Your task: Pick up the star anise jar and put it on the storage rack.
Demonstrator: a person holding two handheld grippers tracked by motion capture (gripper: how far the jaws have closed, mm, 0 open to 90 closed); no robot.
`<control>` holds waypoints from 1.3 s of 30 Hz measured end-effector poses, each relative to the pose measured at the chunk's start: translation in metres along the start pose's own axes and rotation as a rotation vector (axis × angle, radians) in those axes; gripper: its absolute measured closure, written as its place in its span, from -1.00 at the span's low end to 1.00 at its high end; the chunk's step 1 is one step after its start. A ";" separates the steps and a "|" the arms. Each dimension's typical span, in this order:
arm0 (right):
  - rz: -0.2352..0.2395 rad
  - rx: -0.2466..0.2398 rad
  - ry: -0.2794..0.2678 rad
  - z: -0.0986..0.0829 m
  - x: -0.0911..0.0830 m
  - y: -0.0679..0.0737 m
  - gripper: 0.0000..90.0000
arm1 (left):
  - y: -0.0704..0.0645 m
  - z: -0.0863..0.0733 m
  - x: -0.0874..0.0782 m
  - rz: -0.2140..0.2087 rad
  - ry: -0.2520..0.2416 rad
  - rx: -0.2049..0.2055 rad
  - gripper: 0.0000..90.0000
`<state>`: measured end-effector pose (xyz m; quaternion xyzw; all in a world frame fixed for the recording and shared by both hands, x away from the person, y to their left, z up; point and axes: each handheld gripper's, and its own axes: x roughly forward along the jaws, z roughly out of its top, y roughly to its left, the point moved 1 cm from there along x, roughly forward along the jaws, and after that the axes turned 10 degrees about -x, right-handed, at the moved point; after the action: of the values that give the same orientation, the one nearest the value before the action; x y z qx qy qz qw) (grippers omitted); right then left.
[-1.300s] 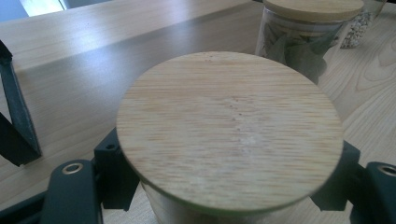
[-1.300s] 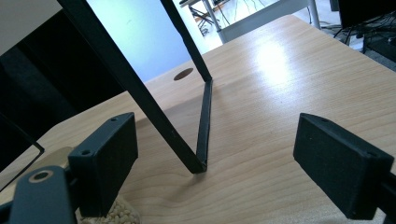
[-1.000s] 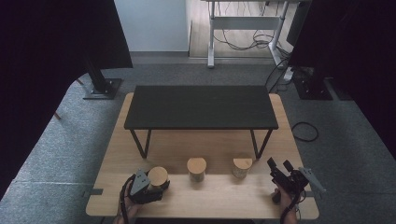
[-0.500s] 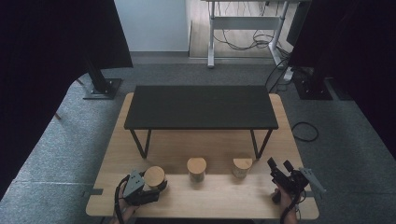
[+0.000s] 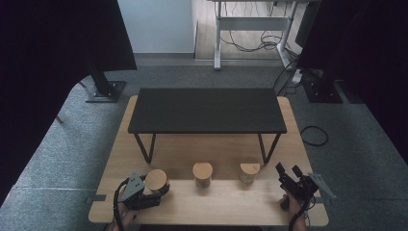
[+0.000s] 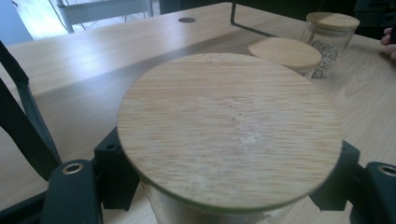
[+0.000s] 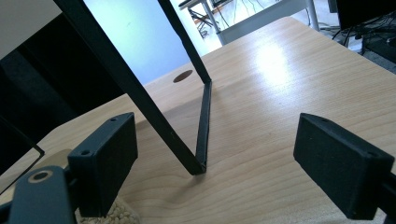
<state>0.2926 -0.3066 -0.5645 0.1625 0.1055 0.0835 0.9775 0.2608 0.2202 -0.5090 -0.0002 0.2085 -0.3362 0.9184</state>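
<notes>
We are holding the left gripper near the front left corner of the wooden table, and its jaws are hugging the left jar from both sides, just under its round wooden lid. In the left gripper view the two black jaws are pressing on the glass on each side. That jar is sitting at the left end of a row of three. The middle jar is standing well apart from it, and the right jar is standing farther along, close to a leg of the small black table that is sitting on the wooden one. At the front right corner we are holding the right gripper. Its jaws are spread wide with nothing between them, and they are pointing toward the thin black leg.
</notes>
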 end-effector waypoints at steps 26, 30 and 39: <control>0.000 -0.001 0.001 0.000 0.000 0.000 -0.71 | 0.006 0.033 -0.022 0.019 -0.033 0.028 -0.44; -0.001 0.000 -0.001 0.000 0.000 0.000 -0.71 | 0.005 0.037 -0.025 0.022 -0.042 0.030 -0.44; -0.001 0.001 0.000 0.000 0.000 0.000 -0.71 | 0.003 0.049 -0.029 0.025 -0.059 0.042 -0.44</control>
<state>0.2926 -0.3067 -0.5645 0.1627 0.1056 0.0828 0.9775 0.2611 0.2337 -0.4535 0.0120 0.1744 -0.3287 0.9281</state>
